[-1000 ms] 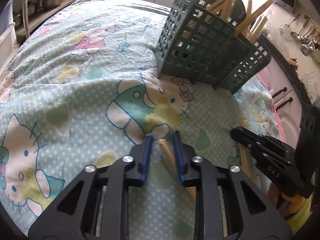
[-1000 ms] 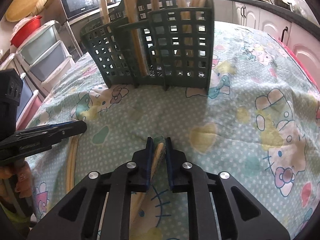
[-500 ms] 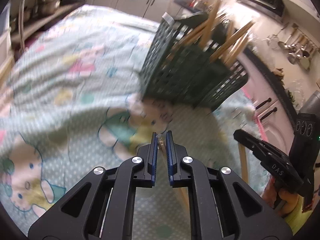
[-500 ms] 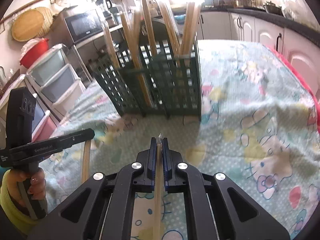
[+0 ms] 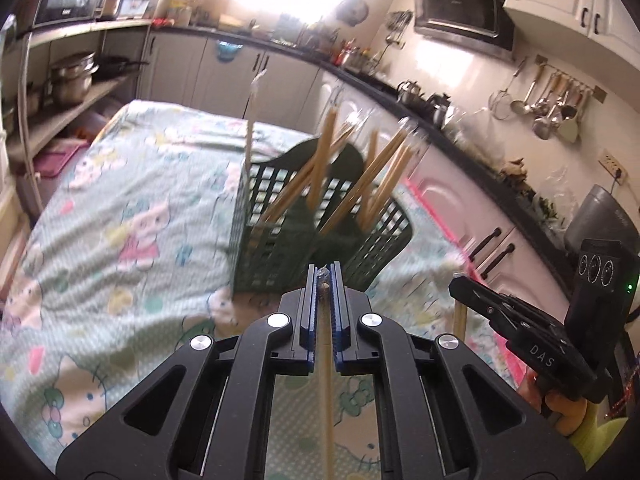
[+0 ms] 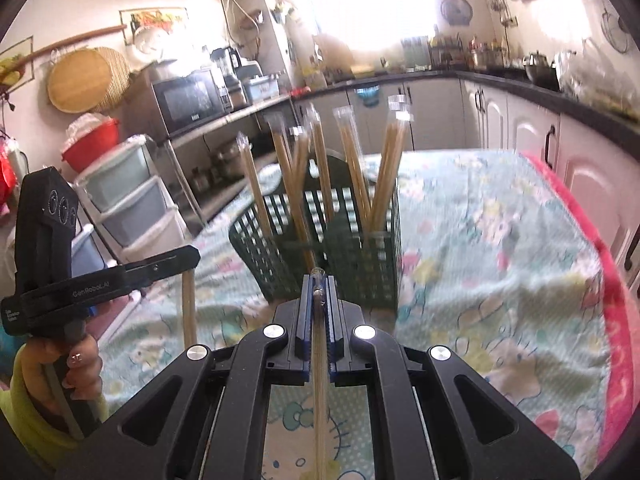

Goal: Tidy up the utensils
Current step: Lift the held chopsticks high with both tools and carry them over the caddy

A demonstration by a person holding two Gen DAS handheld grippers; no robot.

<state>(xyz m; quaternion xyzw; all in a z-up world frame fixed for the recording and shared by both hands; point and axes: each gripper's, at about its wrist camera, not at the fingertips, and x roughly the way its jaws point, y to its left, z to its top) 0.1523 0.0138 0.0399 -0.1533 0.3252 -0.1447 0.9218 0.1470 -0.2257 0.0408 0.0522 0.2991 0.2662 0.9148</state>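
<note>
While both black hand-held grippers hang above the table, each one pinches a thin wooden chopstick pack in a clear wrapper. The left gripper [image 5: 324, 276] has its blue pads pressed tight on its chopstick pack [image 5: 327, 400], which runs back between the pads toward the camera. The right gripper [image 6: 319, 280] pinches its own wrapped chopstick pack [image 6: 320, 392] the same way, with the clear tip poking out just past the pads.

Ahead of both grippers stands the dark green plastic basket with grid walls [image 5: 276, 236], upright on the table. Many more wrapped chopsticks [image 6: 352, 164] stick up out of its boxes, leaning this way and that.

Under the basket lies the pale green cartoon cat tablecloth [image 5: 120, 216]. A person's hand [image 6: 60, 376] with painted nails and a yellow sleeve wraps the left gripper's handle, seen from the right camera. Behind are white kitchen cupboards [image 6: 492, 120].
</note>
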